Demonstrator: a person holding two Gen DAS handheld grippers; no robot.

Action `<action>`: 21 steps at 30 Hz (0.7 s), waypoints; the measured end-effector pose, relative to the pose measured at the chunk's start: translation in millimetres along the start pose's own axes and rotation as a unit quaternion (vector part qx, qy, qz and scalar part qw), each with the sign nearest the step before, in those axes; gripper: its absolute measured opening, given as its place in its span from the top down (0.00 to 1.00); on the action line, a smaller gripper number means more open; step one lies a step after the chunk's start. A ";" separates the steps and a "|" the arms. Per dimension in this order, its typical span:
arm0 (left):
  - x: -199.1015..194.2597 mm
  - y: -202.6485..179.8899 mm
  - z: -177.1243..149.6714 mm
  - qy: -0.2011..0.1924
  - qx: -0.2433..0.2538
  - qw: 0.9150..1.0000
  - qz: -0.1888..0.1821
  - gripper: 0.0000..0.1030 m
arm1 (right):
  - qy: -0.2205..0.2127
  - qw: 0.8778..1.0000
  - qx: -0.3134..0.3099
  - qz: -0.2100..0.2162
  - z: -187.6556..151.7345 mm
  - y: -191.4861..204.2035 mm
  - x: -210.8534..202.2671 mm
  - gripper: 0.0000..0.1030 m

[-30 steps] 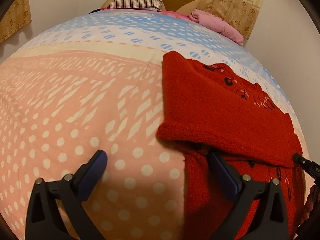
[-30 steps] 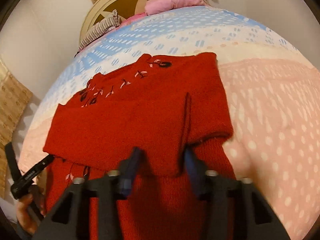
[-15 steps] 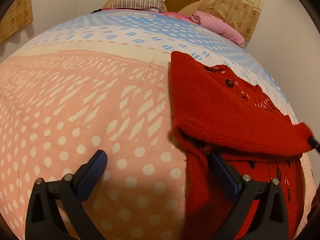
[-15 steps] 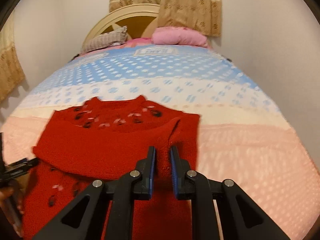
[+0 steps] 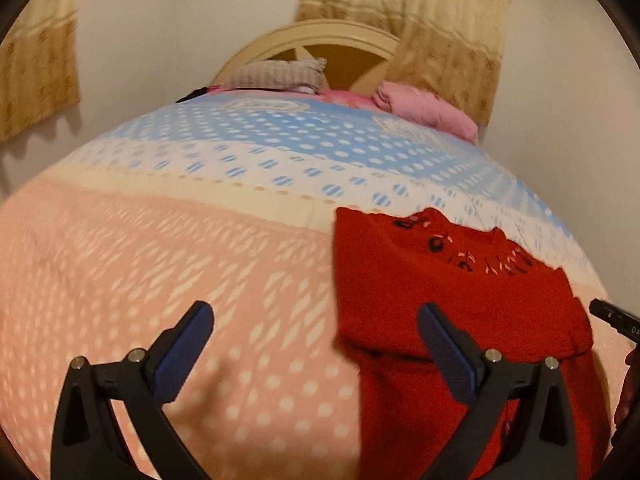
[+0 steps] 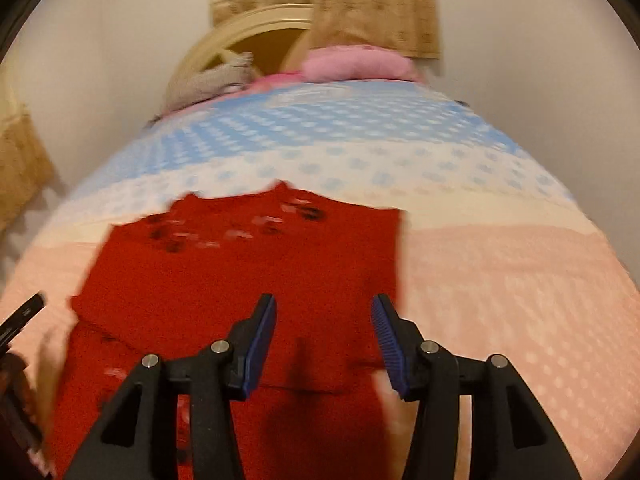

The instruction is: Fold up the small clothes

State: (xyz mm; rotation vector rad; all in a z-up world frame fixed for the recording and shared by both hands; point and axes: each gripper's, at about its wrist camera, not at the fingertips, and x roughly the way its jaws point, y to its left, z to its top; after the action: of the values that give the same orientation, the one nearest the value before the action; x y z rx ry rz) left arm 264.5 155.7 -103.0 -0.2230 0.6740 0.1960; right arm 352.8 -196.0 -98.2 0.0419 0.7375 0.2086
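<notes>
My right claw (image 6: 324, 340) tilts down over the red knit sweater (image 6: 248, 280), jaws opening, nothing pinched between them. My left claw (image 5: 316, 350) gapes wide and empty, angled down, the sweater at its three o'clock on the dotted bedspread (image 5: 160, 240).

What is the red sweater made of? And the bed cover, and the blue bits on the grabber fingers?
Sweater: looks like thick knitted wool or acrylic yarn, fuzzy and matte; the fibre can't be told. Bed cover: soft printed cloth, smooth and dull, maybe cotton or fleece. Blue pads: seemingly rubber or soft plastic, with fine ridges, on black hard plastic fingers.
</notes>
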 end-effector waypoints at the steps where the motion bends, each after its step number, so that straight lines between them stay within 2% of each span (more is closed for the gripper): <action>1: 11.9 -7.3 3.6 0.009 0.011 1.000 0.006 0.00 | 0.006 1.000 -0.014 0.015 1.0 8.6 6.5 0.50; 4: 41.2 -19.6 -1.5 0.047 0.032 0.998 0.031 0.00 | 0.022 0.998 -0.039 0.034 -3.0 24.1 26.1 0.50; 7: 63.9 -20.9 -12.2 0.087 0.039 0.995 0.037 0.00 | 0.067 0.997 -0.033 0.016 -16.3 16.5 52.0 0.50; 8: 65.1 -18.6 -12.7 0.090 0.033 0.995 0.026 0.00 | 0.069 0.997 -0.029 0.010 -21.4 9.2 55.3 0.50; 11: 63.6 -17.6 -13.1 0.093 0.037 0.995 0.023 0.00 | 0.065 0.997 -0.020 0.029 -23.5 -6.2 54.4 0.52; 16: 60.2 -14.7 -19.4 0.099 0.031 0.995 0.013 0.00 | 0.057 0.998 -0.040 0.007 -30.8 -1.2 53.1 0.52; 21: 51.4 -15.1 -23.9 0.086 0.032 0.996 0.004 0.00 | 0.050 0.998 -0.025 0.007 -33.3 -7.3 45.5 0.52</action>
State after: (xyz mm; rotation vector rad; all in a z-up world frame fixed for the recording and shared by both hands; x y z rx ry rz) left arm 293.4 140.5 -151.7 -0.1763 0.8506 0.1643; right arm 364.5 -195.0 -153.8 -0.0112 0.8307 0.2446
